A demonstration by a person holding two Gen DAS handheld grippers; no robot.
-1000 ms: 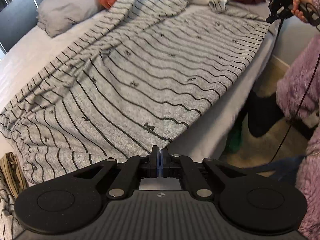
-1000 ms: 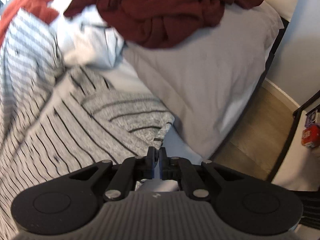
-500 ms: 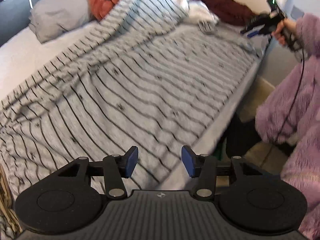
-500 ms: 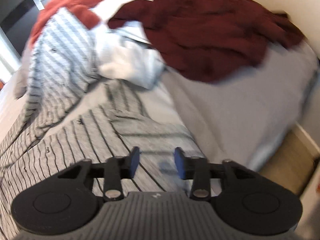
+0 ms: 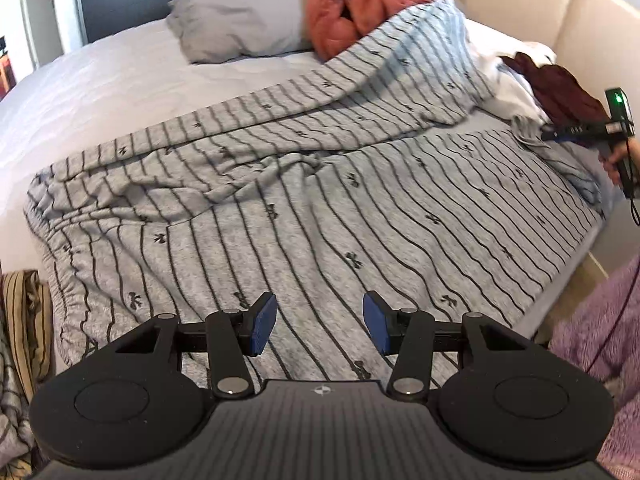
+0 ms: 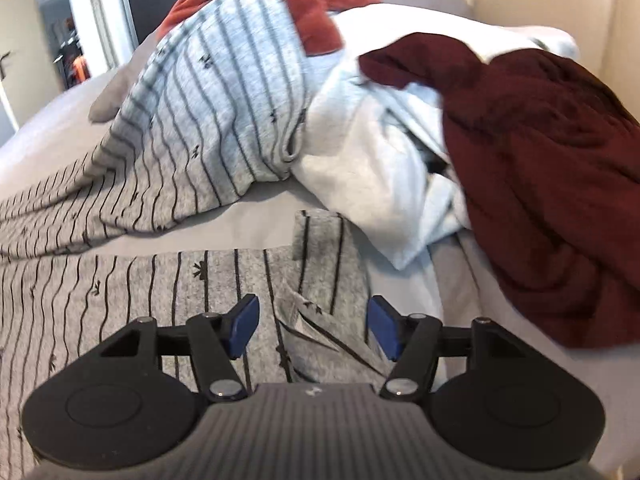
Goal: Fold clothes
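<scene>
The left gripper [image 5: 320, 322] hangs with its jaws spread wide and nothing between them; its blue pads [image 5: 264, 322] frame bare cloth. Below it lies the striped garment [image 5: 360, 216], grey with thin dark wavy lines and small dark bow-like marks, spread across the near half of the bed [image 5: 100, 92]. One long part runs flat along the bed's edge toward the right; the other part is bunched and creased, and rises over the clothes heap at the headboard end.

The right gripper [image 6: 314, 330] is also wide open and holds nothing. Between its pads [image 6: 244, 324] sits a folded-over corner of the same garment [image 6: 320, 280], with a narrow strip sticking up toward the heap. In the left wrist view this gripper [image 5: 576, 132] shows at the far right edge, above the garment's far end, a green light glowing on its body.

Beyond the garment are a white garment [image 6: 372, 168], crumpled, touching the striped cloth, and a dark red garment [image 6: 540, 184] draped over it. An orange-red garment [image 5: 356, 4] lies behind, partly under the raised striped fabric, beside a grey pillow [image 5: 236, 20]. A cream padded headboard [image 5: 520, 4] backs the bed. At the left edge lies a brown striped cloth [image 5: 24, 320]. A fuzzy purple sleeve [image 5: 600, 344] shows at lower right.

A small round emblem on each gripper body is too small to read; no other writing is legible.
</scene>
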